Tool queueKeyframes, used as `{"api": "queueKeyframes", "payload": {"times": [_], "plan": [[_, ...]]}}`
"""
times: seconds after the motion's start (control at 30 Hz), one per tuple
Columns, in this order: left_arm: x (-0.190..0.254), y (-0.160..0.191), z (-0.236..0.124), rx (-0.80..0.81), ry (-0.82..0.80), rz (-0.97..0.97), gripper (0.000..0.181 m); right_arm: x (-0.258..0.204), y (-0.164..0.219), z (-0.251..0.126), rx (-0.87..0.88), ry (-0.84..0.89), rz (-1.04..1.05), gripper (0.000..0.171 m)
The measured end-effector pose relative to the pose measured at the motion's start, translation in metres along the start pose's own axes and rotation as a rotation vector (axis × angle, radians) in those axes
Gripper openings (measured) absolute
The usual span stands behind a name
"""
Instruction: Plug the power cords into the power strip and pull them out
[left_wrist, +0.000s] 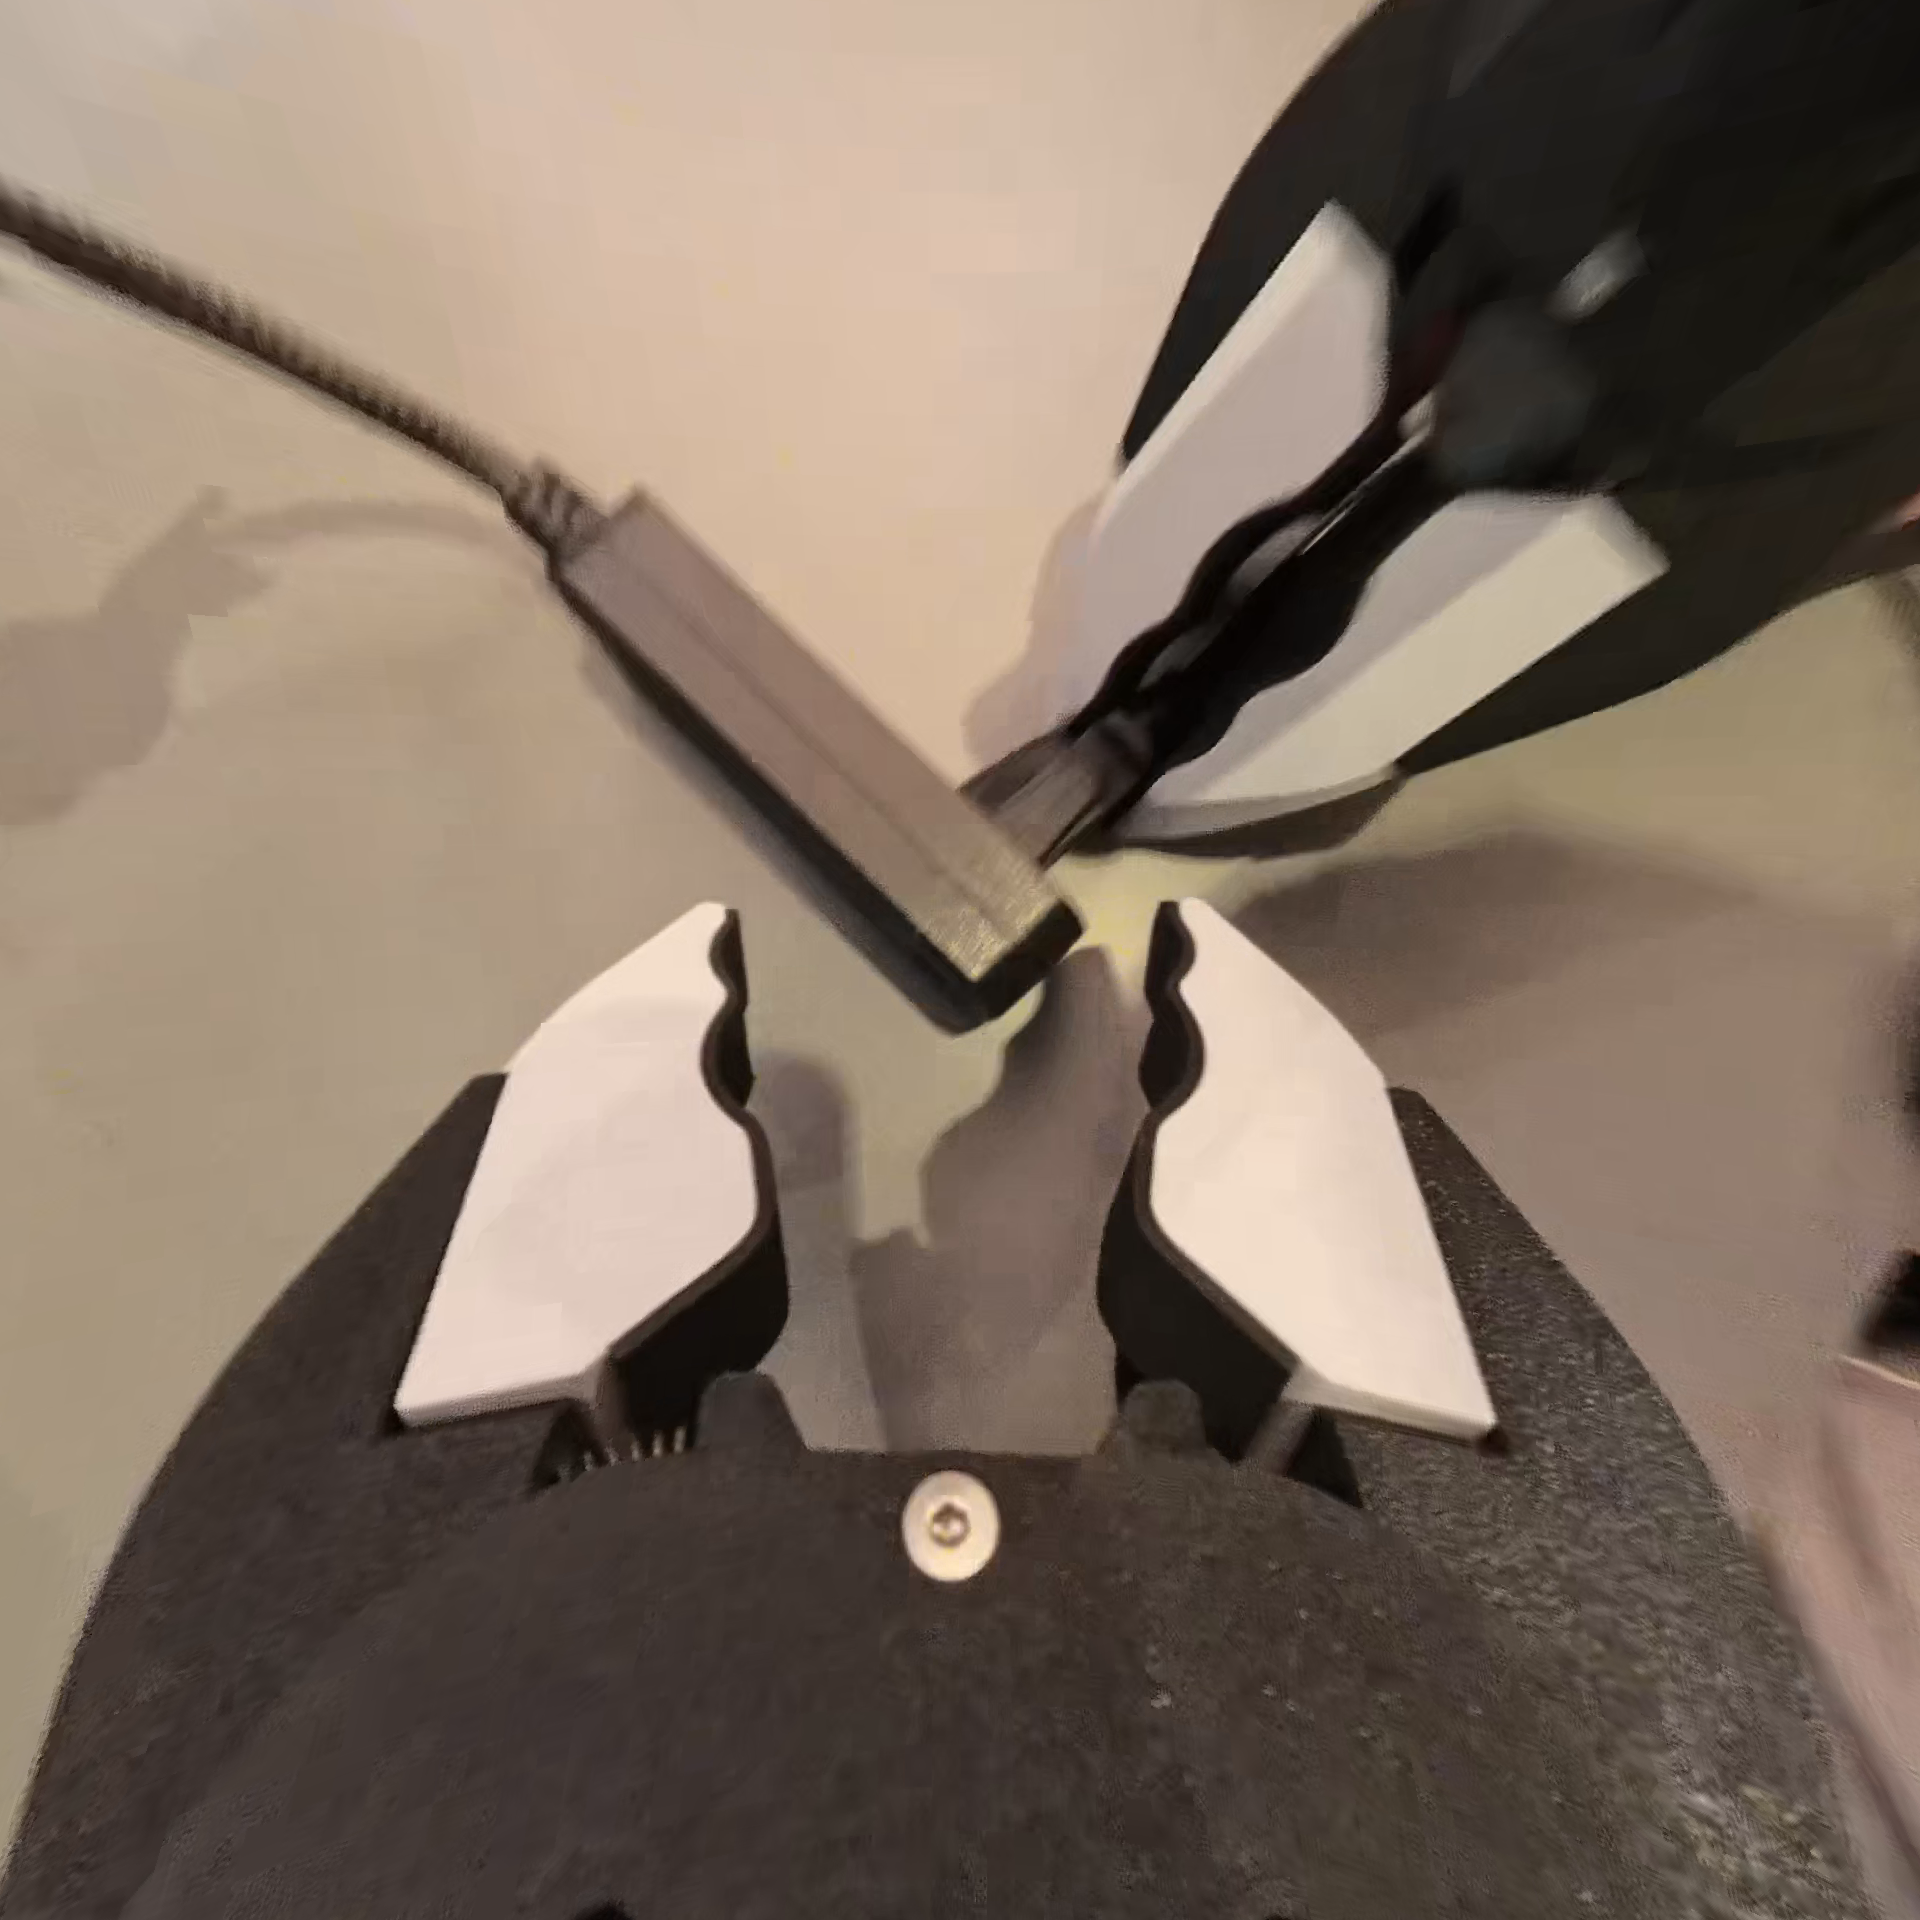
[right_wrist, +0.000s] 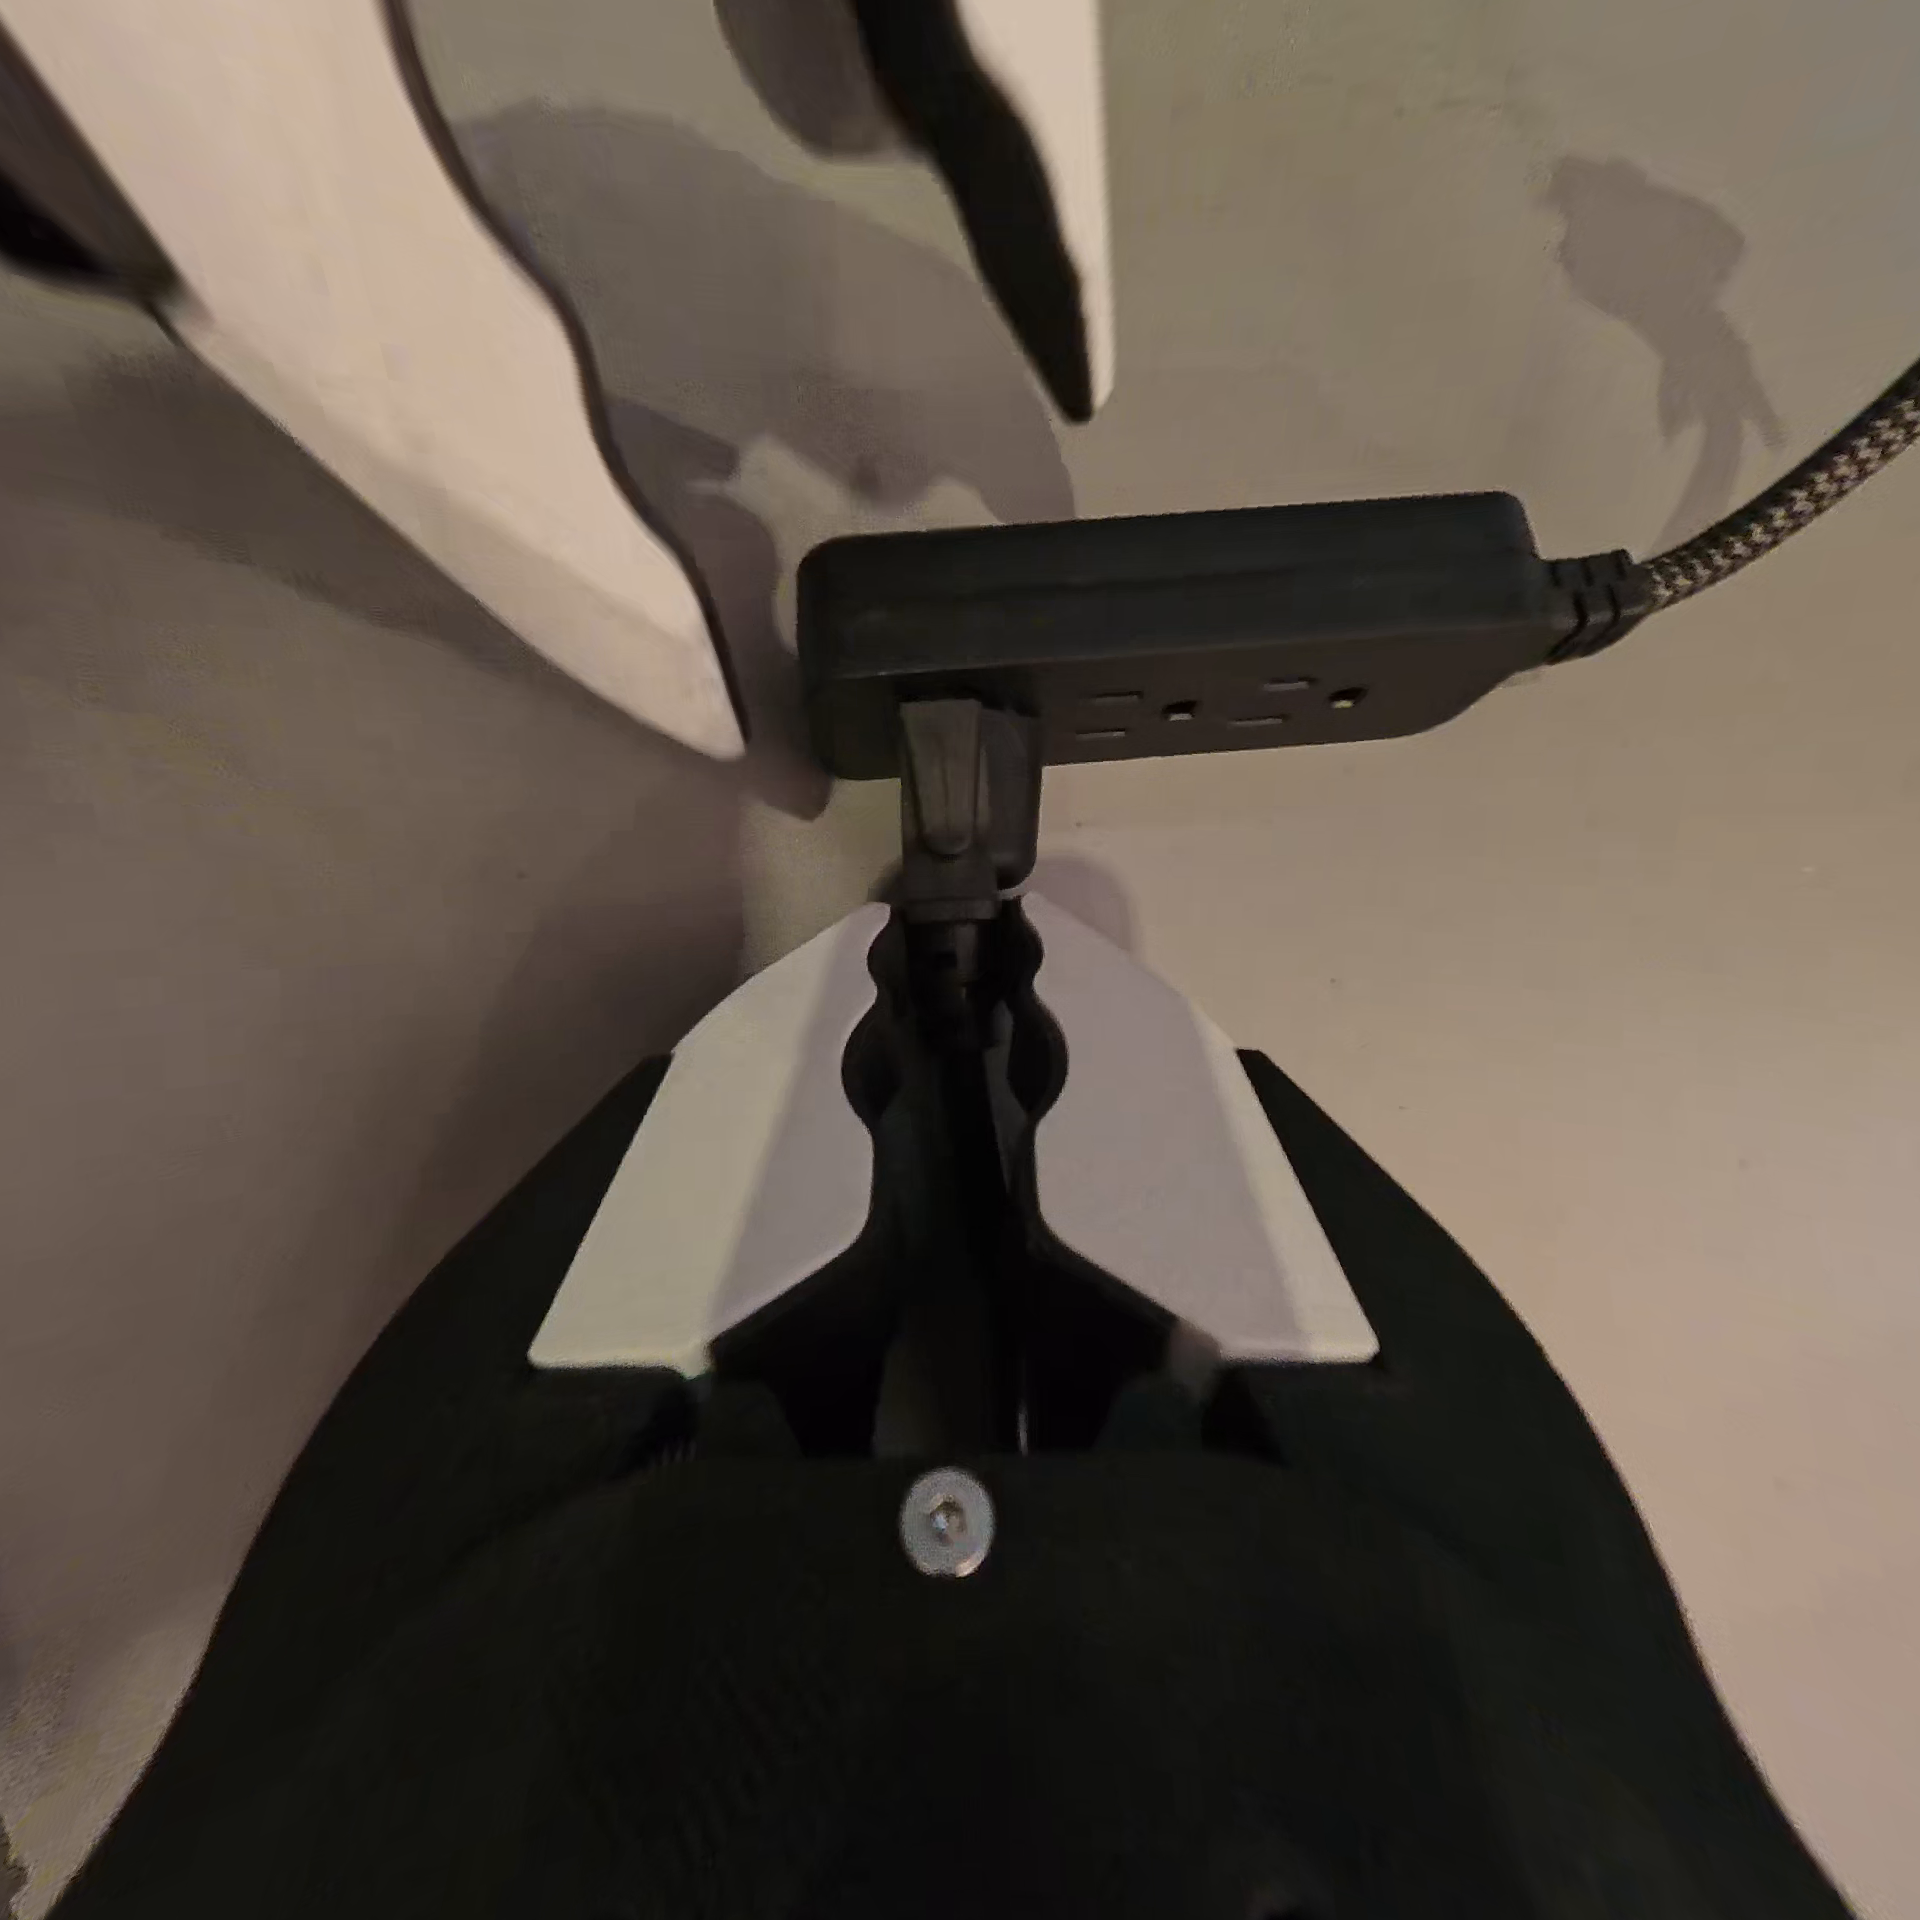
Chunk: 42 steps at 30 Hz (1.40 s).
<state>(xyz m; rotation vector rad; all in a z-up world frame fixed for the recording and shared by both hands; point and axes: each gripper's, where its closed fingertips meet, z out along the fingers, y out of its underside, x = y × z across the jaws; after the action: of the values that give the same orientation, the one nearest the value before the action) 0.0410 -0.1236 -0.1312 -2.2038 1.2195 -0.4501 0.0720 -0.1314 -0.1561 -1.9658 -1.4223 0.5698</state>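
Note:
A dark power strip (left_wrist: 821, 748) lies on a pale tabletop, with its braided cord (left_wrist: 260, 343) leading off to the upper left. My left gripper (left_wrist: 951, 920) is open and empty, and the strip's near end lies just past its fingertips. My right gripper (left_wrist: 1101, 769) comes in from the upper right, shut on a black plug (left_wrist: 1023, 805). In the right wrist view the right gripper (right_wrist: 956, 914) holds the plug (right_wrist: 951, 790) against the leftmost outlet of the strip (right_wrist: 1164, 613); the prongs are hidden. Two outlets (right_wrist: 1216, 712) to its right are free. A white finger of the left gripper (right_wrist: 416, 364) shows at the upper left.
The pale tabletop (left_wrist: 312, 935) carries soft shadows of the grippers. The strip's braided cord (right_wrist: 1766, 499) runs off to the upper right in the right wrist view. A blurred pale shape (left_wrist: 1870, 1507) sits at the right edge of the left wrist view. My right fingertips sit around 5 centimetres from my left ones.

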Motion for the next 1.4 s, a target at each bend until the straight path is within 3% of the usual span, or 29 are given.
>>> {"api": "queueKeyframes", "payload": {"times": [0.1, 0.23, 0.4, 1.23, 1.4], "plan": [[-0.013, 0.019, 0.016, -0.043, -0.148, 0.011, 0.076, -0.001, 0.000, 0.001, 0.001, -0.003, 0.015, 0.018], [-0.007, 0.016, 0.023, 0.043, -0.086, -0.064, 0.059, 0.000, -0.001, 0.001, 0.002, 0.025, -0.027, 0.019], [-0.010, 0.008, 0.027, 0.094, -0.142, -0.072, 0.040, 0.003, -0.005, 0.005, -0.005, 0.071, -0.028, 0.018], [-0.005, 0.015, 0.019, 0.128, -0.080, -0.047, 0.036, -0.005, -0.004, 0.003, 0.009, 0.020, -0.164, 0.021], [0.000, -0.007, -0.009, 0.344, 0.020, -0.232, 0.039, -0.001, -0.005, 0.003, -0.002, 0.051, -0.102, 0.020]]}}
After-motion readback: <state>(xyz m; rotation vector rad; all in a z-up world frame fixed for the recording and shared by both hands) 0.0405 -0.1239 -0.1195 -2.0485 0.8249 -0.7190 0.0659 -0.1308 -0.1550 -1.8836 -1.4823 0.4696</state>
